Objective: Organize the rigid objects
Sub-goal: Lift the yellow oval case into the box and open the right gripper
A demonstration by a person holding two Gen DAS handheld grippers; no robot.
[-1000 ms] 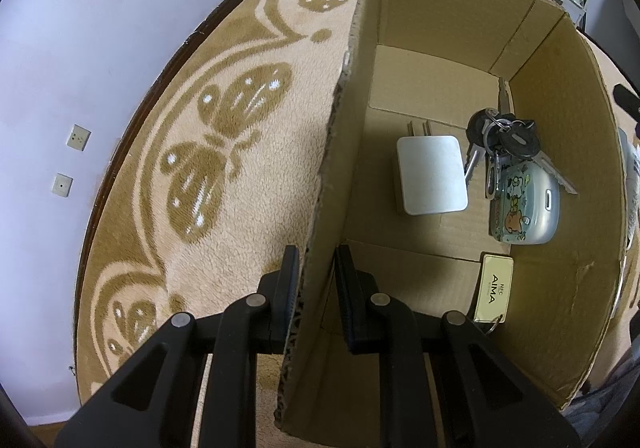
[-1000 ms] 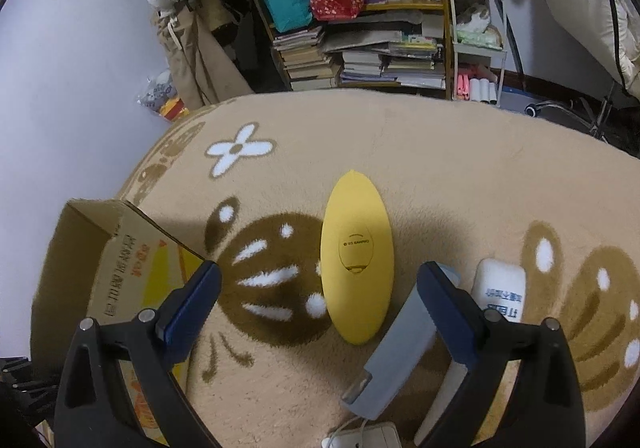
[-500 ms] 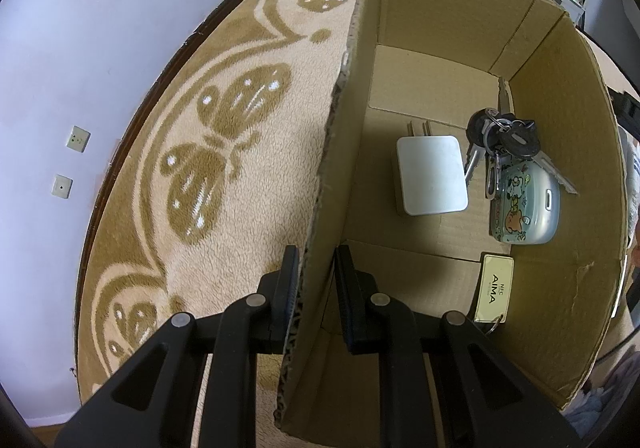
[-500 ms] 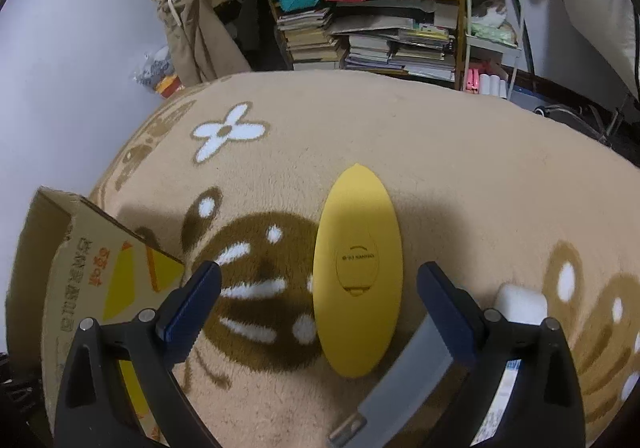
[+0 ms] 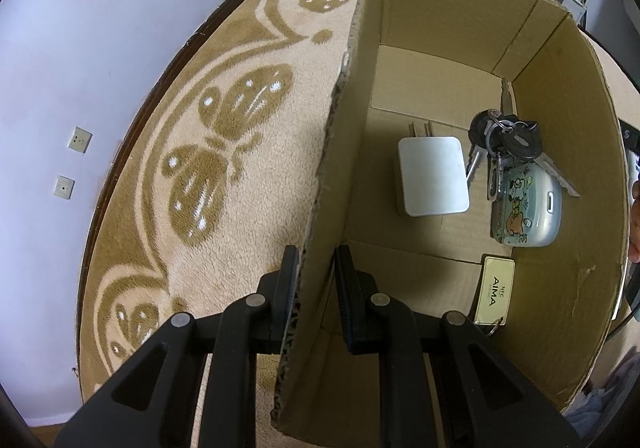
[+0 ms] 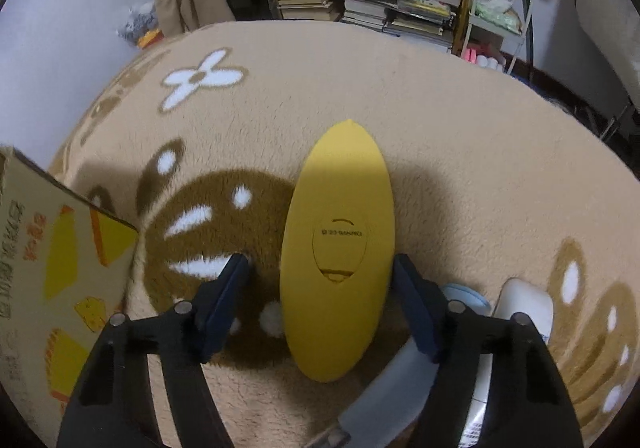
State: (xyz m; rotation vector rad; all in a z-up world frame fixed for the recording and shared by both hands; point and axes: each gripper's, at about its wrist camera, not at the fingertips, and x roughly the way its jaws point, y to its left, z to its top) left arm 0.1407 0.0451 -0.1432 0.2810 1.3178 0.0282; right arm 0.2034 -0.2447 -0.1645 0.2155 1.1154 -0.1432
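A yellow oval case (image 6: 336,248) lies flat on the beige carpet, pointing away from me. My right gripper (image 6: 320,260) is low over it with a blue finger on each side of its near half, and its jaws are closing. The right pad (image 6: 412,296) is at the case's edge; the left pad (image 6: 228,292) still stands a gap away. My left gripper (image 5: 316,256) is shut on the near wall of the open cardboard box (image 5: 348,120). On the box floor lie a white square charger (image 5: 434,174), a key bunch (image 5: 504,140), a cartoon-printed earbud case (image 5: 526,208) and a gold tag (image 5: 496,296).
In the right wrist view the box's printed outside (image 6: 60,268) stands at the left. A grey flat device (image 6: 384,392), a pale blue round thing (image 6: 468,294) and a white device (image 6: 524,308) lie beside the right finger. Bookshelves (image 6: 360,4) and a rack line the far carpet edge.
My right gripper has come down and forward over the yellow case, and its fingers have narrowed around it. The left gripper and the box have not moved.
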